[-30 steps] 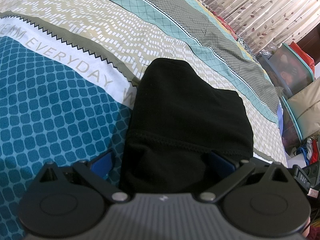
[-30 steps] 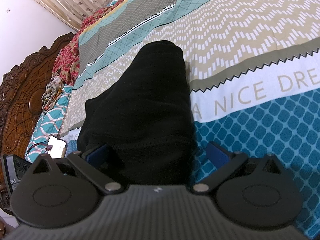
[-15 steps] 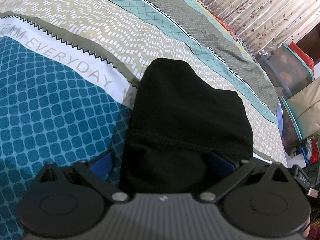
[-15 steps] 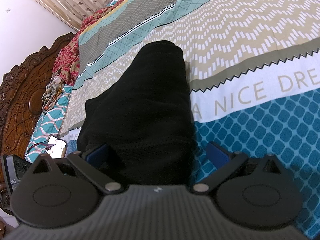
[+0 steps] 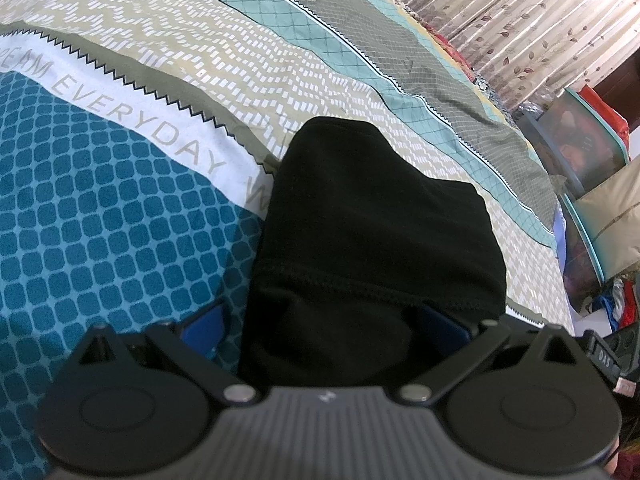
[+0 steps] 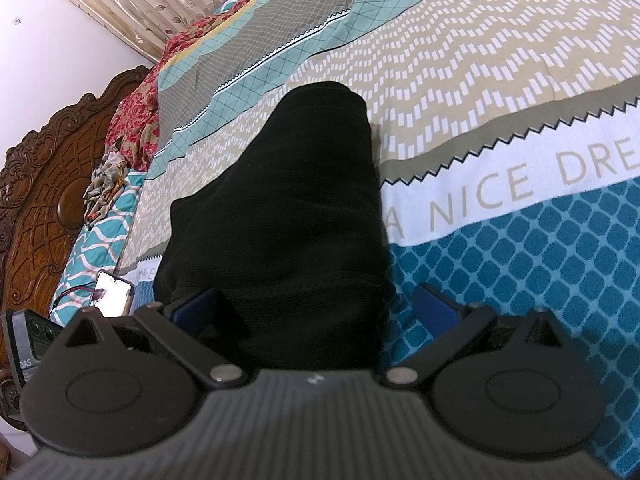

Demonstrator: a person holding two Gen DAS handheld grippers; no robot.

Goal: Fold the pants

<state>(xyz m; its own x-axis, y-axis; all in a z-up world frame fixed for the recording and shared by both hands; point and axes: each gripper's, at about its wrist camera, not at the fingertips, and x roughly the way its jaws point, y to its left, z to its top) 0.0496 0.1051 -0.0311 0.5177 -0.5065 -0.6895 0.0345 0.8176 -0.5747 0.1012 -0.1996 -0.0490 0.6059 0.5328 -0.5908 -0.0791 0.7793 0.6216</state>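
Note:
Black pants point(image 5: 360, 232) lie folded in a compact stack on the patterned bedspread point(image 5: 120, 220), with a stitched hem edge facing me. My left gripper point(image 5: 324, 328) is open, its blue fingers point(image 5: 202, 326) spread wide around the near end of the stack. In the right wrist view the same pants point(image 6: 288, 208) lie between the spread blue fingers point(image 6: 434, 306) of my right gripper point(image 6: 316, 306), which is also open. The fabric sits between the jaws of each gripper but is not pinched.
The bedspread point(image 6: 500, 80) has teal, beige and white bands with printed words. A carved wooden headboard point(image 6: 40, 208), a phone point(image 6: 110, 290) and red floral cloth point(image 6: 136, 120) are at left. Curtains point(image 5: 520, 20), storage boxes point(image 5: 576, 152) and a cushion point(image 5: 616, 216) are at right.

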